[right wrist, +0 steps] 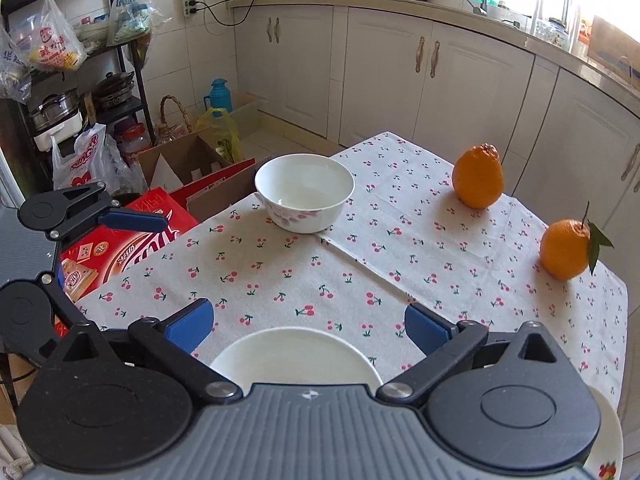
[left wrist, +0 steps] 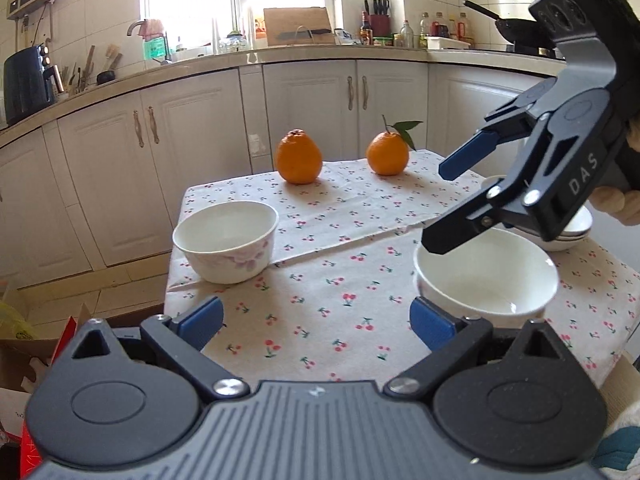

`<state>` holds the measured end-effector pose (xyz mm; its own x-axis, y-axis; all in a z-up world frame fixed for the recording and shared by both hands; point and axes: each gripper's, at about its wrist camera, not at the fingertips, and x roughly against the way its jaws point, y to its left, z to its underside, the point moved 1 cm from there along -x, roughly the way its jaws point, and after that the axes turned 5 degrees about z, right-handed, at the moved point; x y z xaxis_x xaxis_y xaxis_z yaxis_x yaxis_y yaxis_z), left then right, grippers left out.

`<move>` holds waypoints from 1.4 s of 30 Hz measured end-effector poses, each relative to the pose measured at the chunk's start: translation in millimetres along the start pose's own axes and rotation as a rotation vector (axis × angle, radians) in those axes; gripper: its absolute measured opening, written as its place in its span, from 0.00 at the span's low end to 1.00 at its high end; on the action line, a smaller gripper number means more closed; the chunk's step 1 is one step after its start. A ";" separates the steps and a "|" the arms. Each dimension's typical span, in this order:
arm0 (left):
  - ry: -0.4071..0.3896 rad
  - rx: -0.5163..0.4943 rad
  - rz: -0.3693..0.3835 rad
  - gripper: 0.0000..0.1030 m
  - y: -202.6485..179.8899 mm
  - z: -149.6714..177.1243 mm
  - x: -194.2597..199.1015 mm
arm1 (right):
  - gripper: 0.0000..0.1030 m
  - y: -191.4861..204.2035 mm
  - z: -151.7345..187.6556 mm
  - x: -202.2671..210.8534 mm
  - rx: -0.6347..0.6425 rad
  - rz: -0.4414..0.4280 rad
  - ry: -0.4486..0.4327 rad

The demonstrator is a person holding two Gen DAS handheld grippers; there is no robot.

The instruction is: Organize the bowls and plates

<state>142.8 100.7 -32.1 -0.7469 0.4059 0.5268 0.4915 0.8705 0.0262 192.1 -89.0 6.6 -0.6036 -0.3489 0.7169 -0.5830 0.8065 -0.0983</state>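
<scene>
White porcelain everywhere on the cherry-print tablecloth (left wrist: pixel 320 300): a floral bowl (left wrist: pixel 226 240) alone at the far left corner, a plain bowl (left wrist: pixel 486 276) right under the right gripper (left wrist: pixel 444 208), stacked dishes (left wrist: pixel 576 228) behind it. Both grippers are spread wide and empty, the left gripper (left wrist: pixel 316 320) hovering low. The risk, I'd say: the right's lower finger clips that plain bowl's rim and tips it (the floral bowl sits close to the table edge too, so a shove could send it over).
</scene>
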 end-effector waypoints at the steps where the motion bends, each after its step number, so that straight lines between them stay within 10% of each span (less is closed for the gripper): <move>1: -0.003 0.009 -0.006 0.97 6.4 -1.7 -3.3 | 1.00 1.3 -6.9 -3.7 0.020 -0.001 0.000; 22: 0.015 0.025 -0.030 0.97 86.0 -22.7 -92.0 | 0.98 -25.1 -107.4 -122.5 0.104 -0.142 0.123; 42: 0.015 0.031 0.027 0.94 95.7 -25.1 -115.8 | 0.68 -40.8 -123.6 -194.2 0.038 -0.236 0.206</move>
<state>287.6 130.0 -69.2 -0.7264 0.4252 0.5400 0.4972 0.8675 -0.0144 400.4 4.9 -43.4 -0.3285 -0.4176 0.8472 -0.7162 0.6949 0.0648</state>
